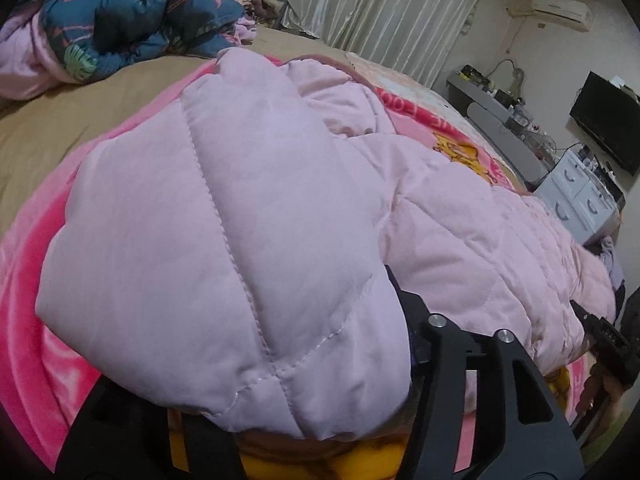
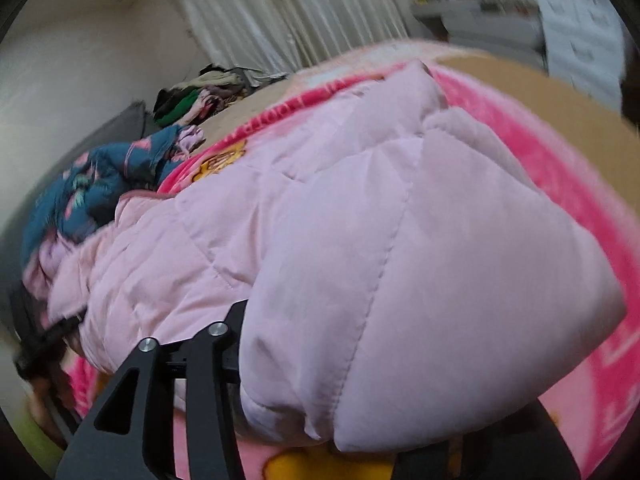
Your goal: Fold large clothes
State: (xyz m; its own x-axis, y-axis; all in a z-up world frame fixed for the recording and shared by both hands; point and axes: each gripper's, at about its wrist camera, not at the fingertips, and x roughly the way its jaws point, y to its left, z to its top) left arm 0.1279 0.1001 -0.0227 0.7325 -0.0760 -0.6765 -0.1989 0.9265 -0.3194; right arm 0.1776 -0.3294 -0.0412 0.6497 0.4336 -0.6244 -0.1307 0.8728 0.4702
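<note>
A pale pink quilted padded coat (image 1: 248, 216) lies on a bright pink printed blanket (image 1: 36, 352) on the bed. It also fills the right wrist view (image 2: 400, 248). My left gripper (image 1: 304, 412) is shut on one padded end of the coat, which drapes over its fingers and hides the tips. My right gripper (image 2: 340, 412) is shut on another padded end of the coat in the same way. The right gripper also shows at the right edge of the left wrist view (image 1: 608, 340). The right wrist view is blurred.
A crumpled dark blue floral quilt (image 1: 120, 12) lies at the head of the bed on a tan sheet (image 1: 52, 120). A pile of clothes (image 2: 200, 96) sits by the curtains. White drawers (image 1: 580, 196), a cluttered shelf and a black screen (image 1: 608, 120) stand beside the bed.
</note>
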